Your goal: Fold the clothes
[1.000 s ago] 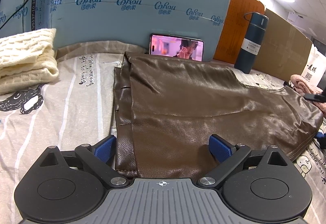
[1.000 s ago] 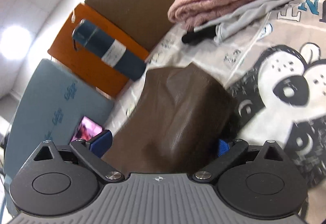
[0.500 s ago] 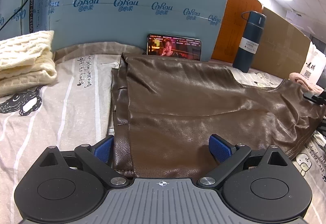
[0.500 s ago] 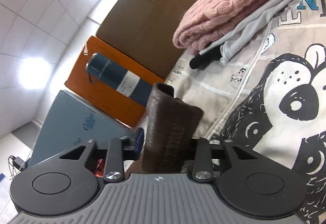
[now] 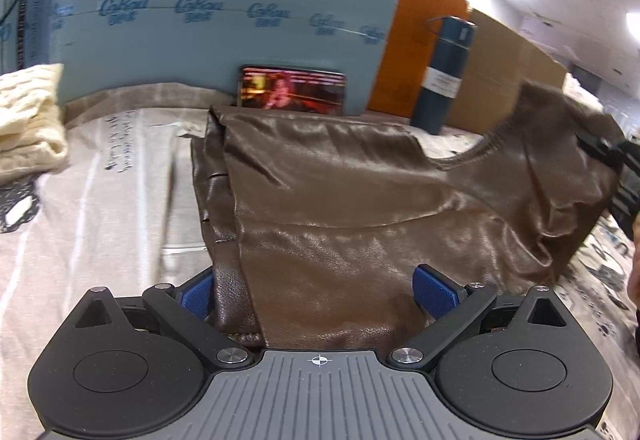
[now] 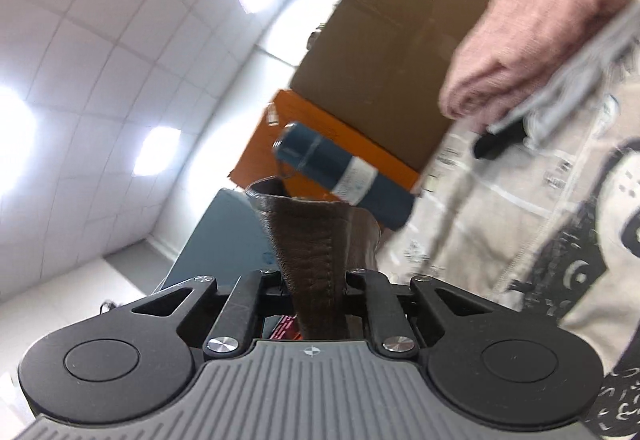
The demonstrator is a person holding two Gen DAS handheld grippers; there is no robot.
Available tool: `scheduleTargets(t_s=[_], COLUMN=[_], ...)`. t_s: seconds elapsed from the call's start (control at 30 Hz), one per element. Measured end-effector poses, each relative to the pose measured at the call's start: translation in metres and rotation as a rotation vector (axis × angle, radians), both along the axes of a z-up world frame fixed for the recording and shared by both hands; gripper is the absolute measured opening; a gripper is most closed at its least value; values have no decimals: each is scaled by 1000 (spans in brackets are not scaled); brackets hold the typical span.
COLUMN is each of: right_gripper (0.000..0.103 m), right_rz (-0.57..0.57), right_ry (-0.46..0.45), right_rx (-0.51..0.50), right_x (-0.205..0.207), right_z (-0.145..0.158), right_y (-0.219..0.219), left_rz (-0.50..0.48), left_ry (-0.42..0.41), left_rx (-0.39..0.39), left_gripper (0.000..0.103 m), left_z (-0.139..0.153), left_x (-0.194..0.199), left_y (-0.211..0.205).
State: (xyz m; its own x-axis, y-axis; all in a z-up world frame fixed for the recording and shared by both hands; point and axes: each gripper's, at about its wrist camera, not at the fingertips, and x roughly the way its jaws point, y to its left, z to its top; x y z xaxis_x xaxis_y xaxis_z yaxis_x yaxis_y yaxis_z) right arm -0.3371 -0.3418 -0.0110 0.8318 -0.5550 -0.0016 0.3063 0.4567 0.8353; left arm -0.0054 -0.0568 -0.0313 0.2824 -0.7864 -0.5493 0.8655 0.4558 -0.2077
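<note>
A brown leather garment (image 5: pixel 340 200) lies spread on the printed bedsheet (image 5: pixel 100 200). My left gripper (image 5: pixel 316 290) is open, its blue pads on either side of the garment's near edge, which lies between them. My right gripper (image 6: pixel 314 280) is shut on a stitched end of the brown garment (image 6: pixel 312 240) and holds it lifted. In the left wrist view that end (image 5: pixel 560 160) is raised at the far right, with the right gripper (image 5: pixel 616 168) at the frame edge.
A phone (image 5: pixel 292 86) with a lit screen leans on a blue-grey foam board (image 5: pixel 224 0). A dark blue flask (image 5: pixel 444 76) stands by orange and brown boards. A cream knit (image 5: pixel 28 108) lies at left. A pink knit pile (image 6: pixel 536 32) lies at right.
My right gripper has shut on the garment's right end and lifted it off the bed. My left gripper has stayed open and moved in a little over the near edge.
</note>
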Motion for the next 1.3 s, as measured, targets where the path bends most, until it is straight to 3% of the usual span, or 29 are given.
scheduleTargets(t_s=[0.2, 0.33, 0.53, 0.7, 0.77, 0.87, 0.93, 1.0, 1.17, 1.3], right_gripper=[11, 11, 11, 12, 16, 32, 64, 76, 83, 86], right_rz=[80, 240, 384, 467, 503, 581, 643, 715, 851, 806], right_ry=[132, 212, 383, 466, 492, 541, 550, 533, 462, 352], right_rx=[-166, -253, -347, -340, -342, -364, -363, -333, -240, -203], right_x=[39, 83, 139, 156, 156, 157, 157, 155, 152, 131], right_z=[40, 56, 46, 28, 23, 18, 13, 10, 6, 24], right_y=[30, 57, 101, 116, 123, 131, 135, 135, 127, 104], left_rz=[1, 2, 30, 153, 228, 270, 265, 265, 282, 330], left_ry=[-3, 3, -5, -48, -50, -24, -22, -43, -64, -98], left_rx=[-11, -14, -25, -129, -195, -265, -288, -297, -324, -284], left_gripper=[101, 101, 101, 101, 101, 101, 101, 101, 101, 101], left_z=[3, 3, 7, 21, 25, 27, 28, 28, 30, 34], left_x=[0, 0, 2, 9, 14, 21, 23, 21, 20, 16], left_y=[1, 2, 6, 25, 36, 45, 44, 44, 46, 41])
